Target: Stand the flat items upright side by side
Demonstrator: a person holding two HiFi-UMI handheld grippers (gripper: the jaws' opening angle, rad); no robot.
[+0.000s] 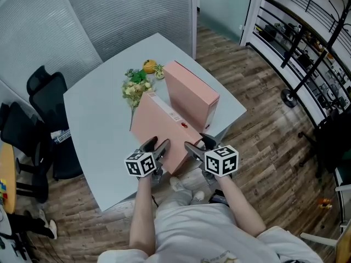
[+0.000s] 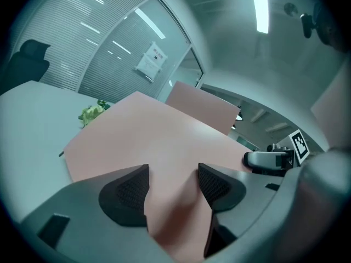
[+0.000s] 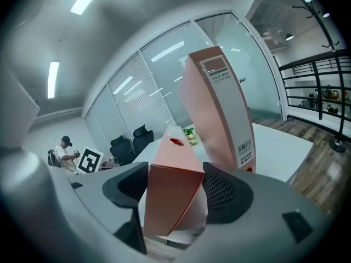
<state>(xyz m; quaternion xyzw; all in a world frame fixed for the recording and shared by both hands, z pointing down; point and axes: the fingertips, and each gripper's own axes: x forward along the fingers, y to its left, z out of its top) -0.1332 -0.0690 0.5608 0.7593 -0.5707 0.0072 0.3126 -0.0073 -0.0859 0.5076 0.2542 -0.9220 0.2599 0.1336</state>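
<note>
At the table's (image 1: pixel 93 125) six o'clock edge, your left gripper (image 1: pixel 162 147) and right gripper (image 1: pixel 196 144) both clamp the lying file box (image 1: pixel 156 126). Its long axis runs ten-to-four, and your forearms reach toward twelve. The upright file box (image 1: pixel 189 95) stands at its one o'clock.

Head view looks steeply down on the table (image 1: pixel 93 141); both gripper views closely face the same tilted pink box (image 1: pixel 156 127).

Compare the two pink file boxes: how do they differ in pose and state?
The far box stands upright on the table; the near box lies tilted, broad face up. The far box stands free; the near box is held by the left gripper and right gripper. Both are pink file boxes of like shape.
</note>
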